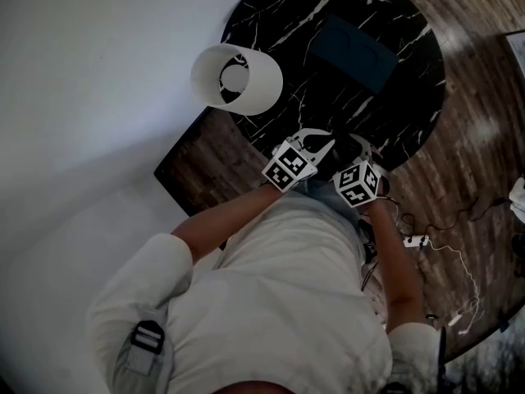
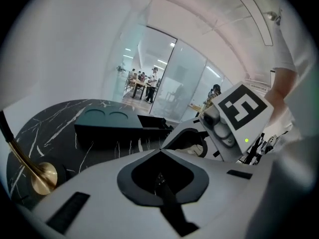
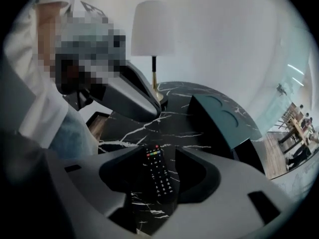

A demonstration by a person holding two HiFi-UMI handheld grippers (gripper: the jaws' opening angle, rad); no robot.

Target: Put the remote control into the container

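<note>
A black remote control [image 3: 160,177] lies flat on the round black marble table [image 1: 394,113], coloured buttons pointing away from me. My right gripper [image 3: 159,156] stands open around it, one jaw on each side, and the pads are not pressing on it. Further back on the table sits the dark container [image 3: 224,121], a box with two round recesses in its top [image 1: 353,53]. My left gripper [image 2: 159,152] is shut with nothing in it and hovers just left of the right one [image 1: 361,148] at the table's near edge. In the head view the grippers hide the remote.
A lamp with a white shade [image 1: 236,78] and a brass base [image 2: 42,177] stands at the table's left side. A dark wooden board [image 1: 197,167] lies below the table's left edge. A white power strip [image 1: 414,240] with cables lies on the wooden floor to the right.
</note>
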